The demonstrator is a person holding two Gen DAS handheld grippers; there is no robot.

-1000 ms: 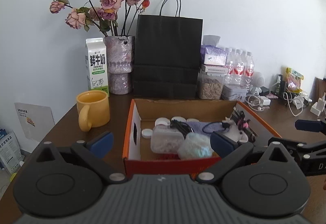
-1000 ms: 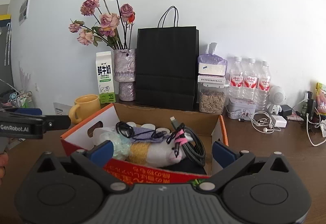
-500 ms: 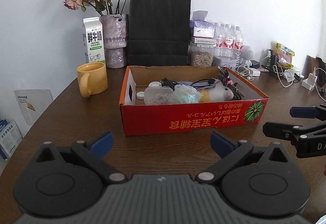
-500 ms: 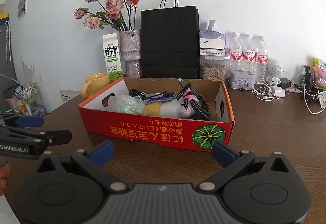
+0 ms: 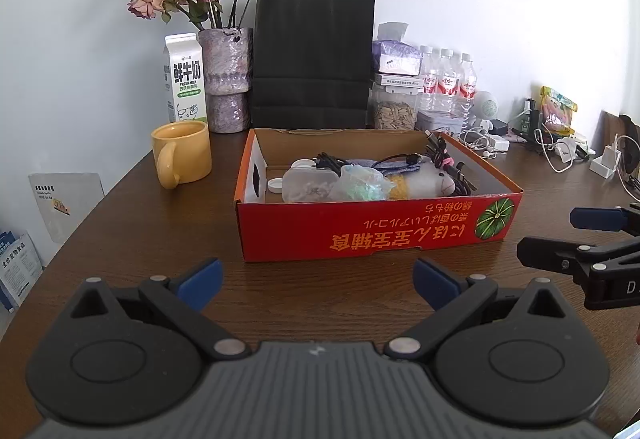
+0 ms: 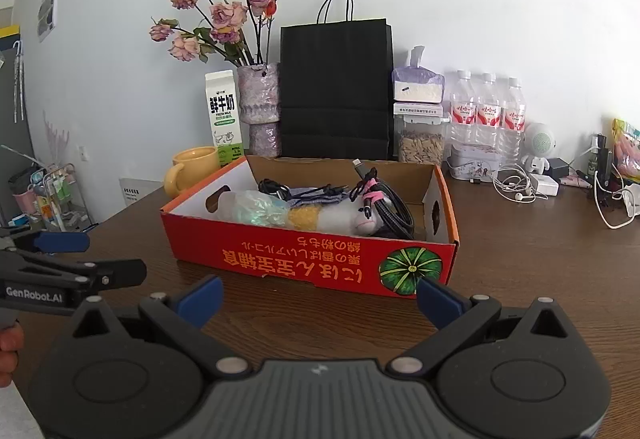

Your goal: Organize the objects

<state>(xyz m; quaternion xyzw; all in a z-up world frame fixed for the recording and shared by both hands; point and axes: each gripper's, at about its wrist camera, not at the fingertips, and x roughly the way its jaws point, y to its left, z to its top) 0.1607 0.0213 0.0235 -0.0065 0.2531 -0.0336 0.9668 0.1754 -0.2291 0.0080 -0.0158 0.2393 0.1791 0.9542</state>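
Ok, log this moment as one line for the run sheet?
left tongs: open, empty | right tongs: open, empty | red box: on table, holds plush toy, cables | phase: tongs in front of box

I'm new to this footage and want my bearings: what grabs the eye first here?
The red cardboard box in the middle of the brown table, crammed with cables, a plush toy and plastic containers. Behind it a tall black paper bag stands against the wall, with dried roses in a vase to its left. Both grippers hover empty in front of the box, jaws open.
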